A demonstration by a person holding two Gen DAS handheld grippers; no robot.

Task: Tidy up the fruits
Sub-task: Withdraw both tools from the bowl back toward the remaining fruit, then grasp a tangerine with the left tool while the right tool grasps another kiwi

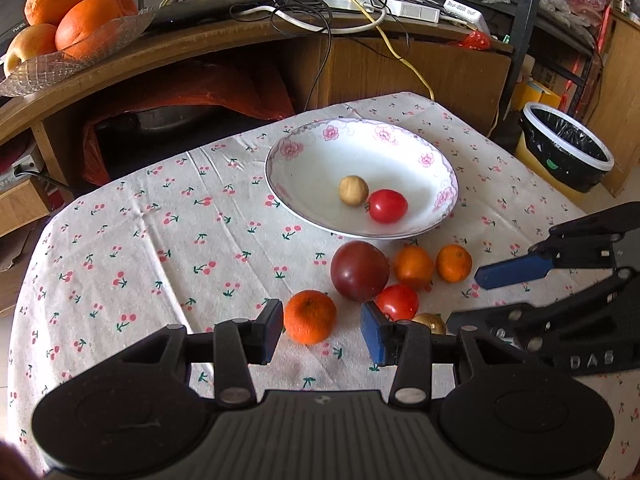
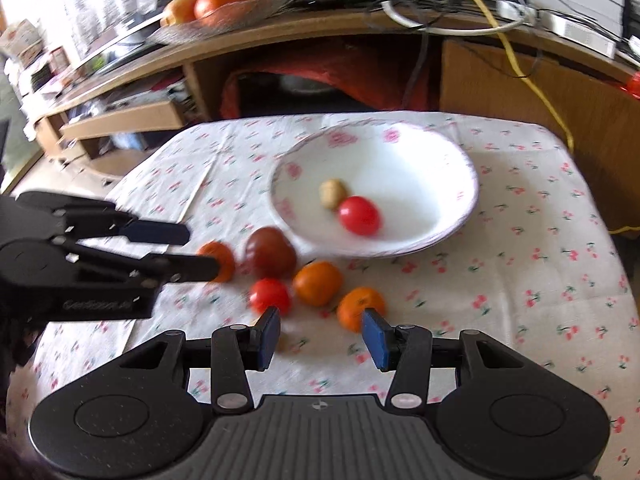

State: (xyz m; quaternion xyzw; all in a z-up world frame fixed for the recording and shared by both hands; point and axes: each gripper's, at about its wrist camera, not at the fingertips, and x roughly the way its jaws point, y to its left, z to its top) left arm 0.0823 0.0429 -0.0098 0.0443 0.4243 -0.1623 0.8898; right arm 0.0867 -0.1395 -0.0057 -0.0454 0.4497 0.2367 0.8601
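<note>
A white flowered bowl (image 1: 280, 152) (image 2: 460, 160) on the cherry-print cloth holds a tan round fruit (image 1: 354, 190) and a red tomato (image 1: 387, 206). In front of it lie a dark red tomato (image 1: 360, 270), two mandarins (image 1: 414, 266) (image 1: 454, 263), a small red tomato (image 1: 397, 302) and a half-hidden tan fruit (image 1: 430, 322). My left gripper (image 1: 322, 332) (image 2: 202, 252) is open around a third mandarin (image 1: 310, 316), with a gap at the right pad. My right gripper (image 2: 322, 338) (image 1: 466, 299) is open and empty, with a mandarin (image 2: 360, 308) just ahead of its right pad.
A wooden desk behind the table carries a glass dish of oranges (image 1: 80, 20) and a tangle of cables (image 1: 320, 0). A bin with a black liner (image 1: 568, 148) stands off the table's far right corner. The cloth's left half (image 1: 140, 240) is bare.
</note>
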